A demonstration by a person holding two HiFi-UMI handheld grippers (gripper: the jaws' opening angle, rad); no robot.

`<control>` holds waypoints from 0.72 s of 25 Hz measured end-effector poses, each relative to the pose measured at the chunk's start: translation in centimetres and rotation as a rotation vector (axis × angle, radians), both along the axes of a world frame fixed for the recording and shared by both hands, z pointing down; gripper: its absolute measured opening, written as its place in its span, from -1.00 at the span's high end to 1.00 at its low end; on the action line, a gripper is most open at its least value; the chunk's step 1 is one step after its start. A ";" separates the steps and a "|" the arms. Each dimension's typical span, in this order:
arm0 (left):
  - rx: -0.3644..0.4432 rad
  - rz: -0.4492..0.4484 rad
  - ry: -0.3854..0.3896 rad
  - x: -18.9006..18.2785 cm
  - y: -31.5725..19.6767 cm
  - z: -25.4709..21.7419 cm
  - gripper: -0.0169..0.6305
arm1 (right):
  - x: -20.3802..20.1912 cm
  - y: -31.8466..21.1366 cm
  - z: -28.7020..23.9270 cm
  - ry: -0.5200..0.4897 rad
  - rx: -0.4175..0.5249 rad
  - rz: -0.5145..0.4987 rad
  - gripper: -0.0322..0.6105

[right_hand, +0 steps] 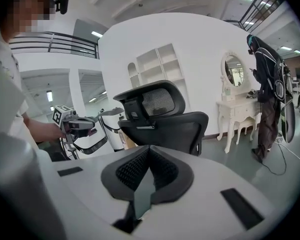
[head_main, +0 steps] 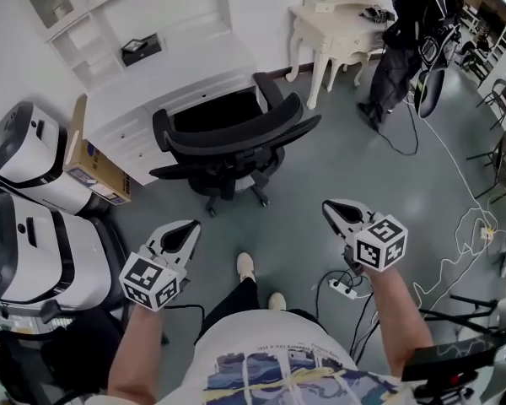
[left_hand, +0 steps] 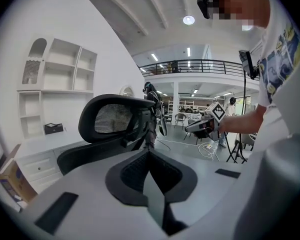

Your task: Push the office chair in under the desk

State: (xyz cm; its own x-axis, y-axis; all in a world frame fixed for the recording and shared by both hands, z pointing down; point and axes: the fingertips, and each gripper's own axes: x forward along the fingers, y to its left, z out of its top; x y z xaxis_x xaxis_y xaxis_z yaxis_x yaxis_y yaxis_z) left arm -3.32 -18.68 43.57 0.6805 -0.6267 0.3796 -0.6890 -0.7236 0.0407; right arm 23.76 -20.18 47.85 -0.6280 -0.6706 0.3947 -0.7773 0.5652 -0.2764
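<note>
A black office chair (head_main: 232,142) stands in front of the white desk (head_main: 143,99), its mesh backrest turned toward me. It fills the middle of the left gripper view (left_hand: 115,119) and the right gripper view (right_hand: 160,116). My left gripper (head_main: 191,226) hangs short of the chair on its left, jaws shut with nothing between them (left_hand: 149,151). My right gripper (head_main: 327,206) is held to the chair's right, also shut and empty (right_hand: 149,148). Neither gripper touches the chair.
A cardboard box (head_main: 88,163) leans beside the desk, and white machines (head_main: 34,159) stand at the left. A white dressing table (head_main: 337,24) and a rack of dark garments (head_main: 409,32) are at the back right. A power strip (head_main: 341,287) and cables lie on the floor.
</note>
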 end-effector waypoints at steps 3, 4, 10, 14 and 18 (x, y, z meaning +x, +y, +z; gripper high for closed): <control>-0.026 0.019 -0.008 1.3 2.8 -0.3 0.91 | -0.9 2.1 -0.6 -0.011 0.018 -0.015 0.82; -0.035 0.027 -0.006 1.7 3.6 -0.4 0.91 | -1.2 2.8 -0.8 -0.014 0.020 -0.018 0.82; -0.084 0.112 0.036 3.6 7.9 -0.7 0.91 | -3.7 7.3 -0.3 -0.043 -0.008 -0.013 0.82; -0.085 0.197 0.069 3.6 10.0 -1.5 0.91 | -5.9 9.7 -0.6 -0.022 -0.001 0.001 0.82; -0.081 0.273 0.091 1.9 11.7 -2.5 0.91 | -9.7 11.7 -1.8 -0.022 0.023 0.015 0.82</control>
